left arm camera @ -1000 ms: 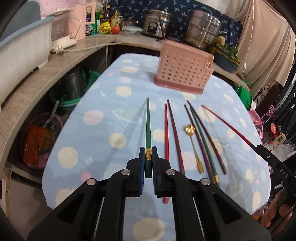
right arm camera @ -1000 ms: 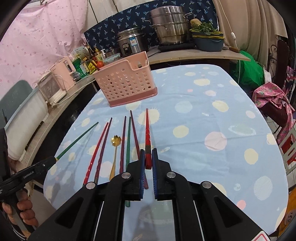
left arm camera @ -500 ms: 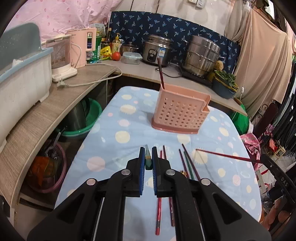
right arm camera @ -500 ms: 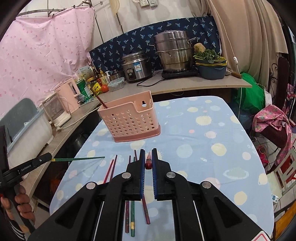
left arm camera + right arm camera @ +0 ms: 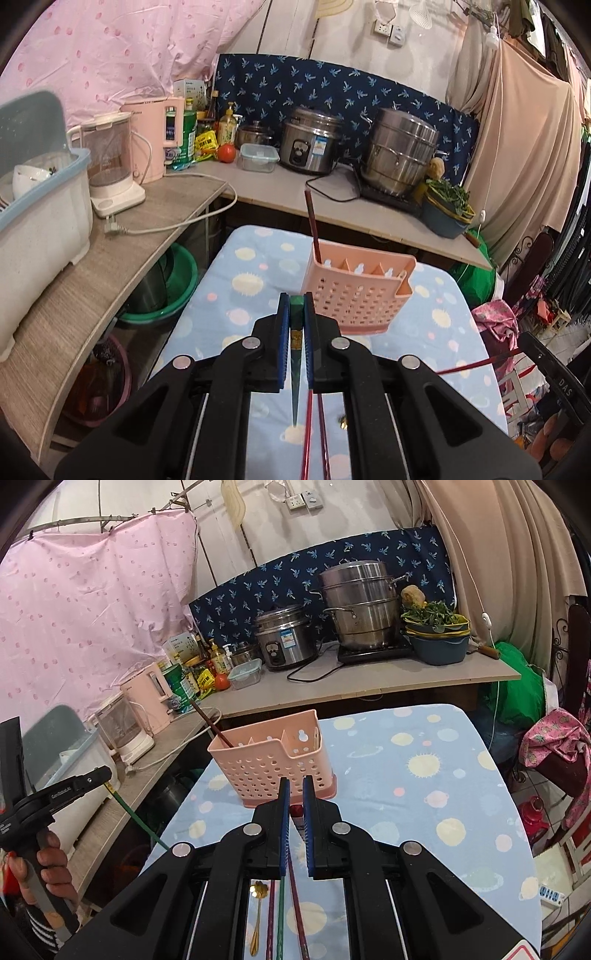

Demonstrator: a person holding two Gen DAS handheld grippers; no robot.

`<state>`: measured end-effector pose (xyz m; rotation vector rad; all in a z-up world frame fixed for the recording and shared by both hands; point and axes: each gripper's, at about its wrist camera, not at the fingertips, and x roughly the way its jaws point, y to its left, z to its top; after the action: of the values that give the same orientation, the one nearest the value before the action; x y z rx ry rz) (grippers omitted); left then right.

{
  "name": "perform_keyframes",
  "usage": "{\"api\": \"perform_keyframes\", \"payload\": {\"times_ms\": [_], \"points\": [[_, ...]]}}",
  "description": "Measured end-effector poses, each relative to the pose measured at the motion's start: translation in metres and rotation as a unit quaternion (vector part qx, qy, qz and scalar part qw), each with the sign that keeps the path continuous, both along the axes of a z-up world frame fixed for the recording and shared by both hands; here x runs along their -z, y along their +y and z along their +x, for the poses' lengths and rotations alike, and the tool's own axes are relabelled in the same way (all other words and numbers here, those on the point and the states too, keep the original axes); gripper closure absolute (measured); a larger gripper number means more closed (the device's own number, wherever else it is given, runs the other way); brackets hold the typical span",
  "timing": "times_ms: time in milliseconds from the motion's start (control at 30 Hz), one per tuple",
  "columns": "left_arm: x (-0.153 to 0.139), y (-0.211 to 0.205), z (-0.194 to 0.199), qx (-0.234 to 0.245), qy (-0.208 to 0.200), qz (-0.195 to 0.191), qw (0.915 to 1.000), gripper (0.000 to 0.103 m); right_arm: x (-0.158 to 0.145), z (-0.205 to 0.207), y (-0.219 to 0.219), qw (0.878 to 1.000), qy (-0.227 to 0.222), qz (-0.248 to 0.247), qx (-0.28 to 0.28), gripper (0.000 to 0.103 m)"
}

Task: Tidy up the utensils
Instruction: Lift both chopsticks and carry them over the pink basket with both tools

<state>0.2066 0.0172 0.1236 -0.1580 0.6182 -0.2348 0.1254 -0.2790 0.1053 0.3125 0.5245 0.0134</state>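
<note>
My left gripper is shut on a green chopstick and holds it tip down above the table, in front of the pink utensil basket. One dark red chopstick stands in the basket's left slot. My right gripper is shut on a red chopstick, lifted before the basket. The red chopstick also shows at the right of the left wrist view. Several chopsticks and a gold spoon lie on the blue tablecloth below.
The table with the blue spotted cloth has a wooden counter on its left with a kettle and a dish tub. Steel pots stand on the back counter. A green basin sits under the counter.
Both grippers have risen from the table with their chopsticks and tilted them tip down. Both are now closer to the basket.
</note>
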Motion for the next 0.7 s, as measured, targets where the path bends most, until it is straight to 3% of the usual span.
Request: {"api": "perform_keyframes", "payload": {"times_ms": [300,367,533,700], "points": [[-0.044,-0.011,0.028,0.007,-0.035,-0.018,0.9992,0.096,-0.046,0.034,-0.004,0.999,-0.049,0.016,-0.012,0.097],[-0.059,-0.013,0.034,0.007,-0.049,-0.023,0.9985,0.096,-0.059,0.044,-0.005,0.997,-0.063,0.025,-0.020,0.102],[-0.093,-0.018,0.052,0.002,-0.084,-0.029,0.9960,0.096,-0.089,0.069,-0.004,0.995,-0.095,0.027,-0.028,0.102],[-0.105,-0.019,0.060,0.004,-0.095,-0.024,0.9952,0.096,-0.085,0.081,0.000,0.996,-0.082,0.017,-0.032,0.102]]}}
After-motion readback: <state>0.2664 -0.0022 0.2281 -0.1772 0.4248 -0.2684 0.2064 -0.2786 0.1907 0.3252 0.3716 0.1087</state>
